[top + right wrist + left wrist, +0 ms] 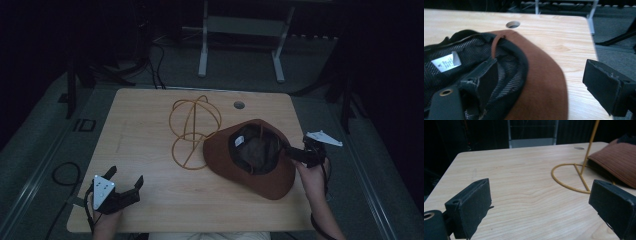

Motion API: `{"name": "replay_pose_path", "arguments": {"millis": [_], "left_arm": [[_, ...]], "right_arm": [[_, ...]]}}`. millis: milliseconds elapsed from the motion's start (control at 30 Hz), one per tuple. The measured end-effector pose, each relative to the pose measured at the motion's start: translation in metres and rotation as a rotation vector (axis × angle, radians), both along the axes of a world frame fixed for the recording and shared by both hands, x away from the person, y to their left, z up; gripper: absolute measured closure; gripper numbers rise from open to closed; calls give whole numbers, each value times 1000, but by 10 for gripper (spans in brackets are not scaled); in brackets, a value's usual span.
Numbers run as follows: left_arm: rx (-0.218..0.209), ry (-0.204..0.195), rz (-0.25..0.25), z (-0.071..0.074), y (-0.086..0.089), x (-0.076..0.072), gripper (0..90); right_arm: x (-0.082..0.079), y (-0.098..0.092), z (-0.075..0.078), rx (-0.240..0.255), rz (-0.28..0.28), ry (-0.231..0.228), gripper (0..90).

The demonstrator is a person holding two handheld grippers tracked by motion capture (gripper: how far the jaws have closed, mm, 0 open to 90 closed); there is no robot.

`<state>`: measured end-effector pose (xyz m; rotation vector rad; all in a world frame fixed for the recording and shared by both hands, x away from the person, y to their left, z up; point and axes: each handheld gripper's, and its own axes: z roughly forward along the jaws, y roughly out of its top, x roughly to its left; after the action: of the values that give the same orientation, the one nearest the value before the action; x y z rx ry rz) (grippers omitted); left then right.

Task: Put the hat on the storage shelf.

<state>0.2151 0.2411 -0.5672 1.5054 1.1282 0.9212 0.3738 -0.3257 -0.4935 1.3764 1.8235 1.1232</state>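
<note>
A brown brimmed hat [270, 182] lies upside down on the right half of the wooden table [145, 120], its dark mesh lining and a white label [446, 62] facing up. A gold wire hat stand [193, 125] stands just left of it, its ring base [567, 188] flat on the wood. My right gripper [295, 154] is open at the hat's right rim: in the right gripper view [541, 66], one jaw sits inside the crown and the other hangs outside, past the brim [536, 57]. My left gripper [126, 174] stands open near the front left edge, nothing between its jaws [540, 187].
A round cable hole [239, 105] sits near the table's far edge. Beyond the table stand a white metal frame [240, 30] and dark cables on the floor. The table's right edge [590, 35] runs close by the right gripper.
</note>
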Motion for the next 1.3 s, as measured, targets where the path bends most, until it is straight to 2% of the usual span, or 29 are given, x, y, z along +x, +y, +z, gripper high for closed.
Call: {"name": "replay_pose_path", "arguments": {"millis": [133, 233, 333, 367, 467, 567, 633, 667, 733, 767, 867, 967, 1133, 1200, 1233, 1300], "left_arm": [[13, 6, -15, 0, -3, 0, 50], [17, 1, -20, 0, -4, 0, 50], [12, -2, -20, 0, -4, -1, 50], [8, -3, -25, 1, -4, -1, 50], [10, -5, -29, 1, -5, -1, 50], [16, -5, -35, 1, -6, -2, 50], [21, -9, -31, 2, -7, -2, 50], [22, -9, -37, 2, -8, -2, 50], [28, -11, -33, 2, -9, -2, 50], [26, -11, -37, 2, -9, -2, 50], [22, -5, -38, 2, -8, -2, 50], [17, -3, -40, 2, -8, -2, 50], [19, -2, -41, 2, -8, -2, 50], [21, 0, -43, 2, -9, -2, 51], [23, 1, -42, 2, -9, -2, 51], [23, 0, -42, 2, -9, -1, 51]], "right_arm": [[11, 15, -5, -30, 37, 54, 136], [18, 24, -9, -50, 43, 81, 136], [25, 31, -12, -63, 18, 87, 135], [26, 33, -13, -79, 5, 80, 166], [33, 38, -18, -93, -2, 104, 200], [39, 41, -24, -102, -24, 140, 200], [41, 42, -27, -115, -34, 147, 206], [43, 44, -30, -132, -41, 153, 231], [47, 45, -37, -130, -48, 177, 233], [49, 46, -40, -146, -59, 182, 232], [52, 48, -47, -148, -77, 193, 232], [54, 53, -52, -182, -96, 189, 232], [57, 58, -62, -209, -94, 216, 232], [57, 62, -65, -239, -97, 213, 235], [58, 64, -67, -268, -94, 209, 236], [57, 67, -69, -287, -107, 200, 244]]}}
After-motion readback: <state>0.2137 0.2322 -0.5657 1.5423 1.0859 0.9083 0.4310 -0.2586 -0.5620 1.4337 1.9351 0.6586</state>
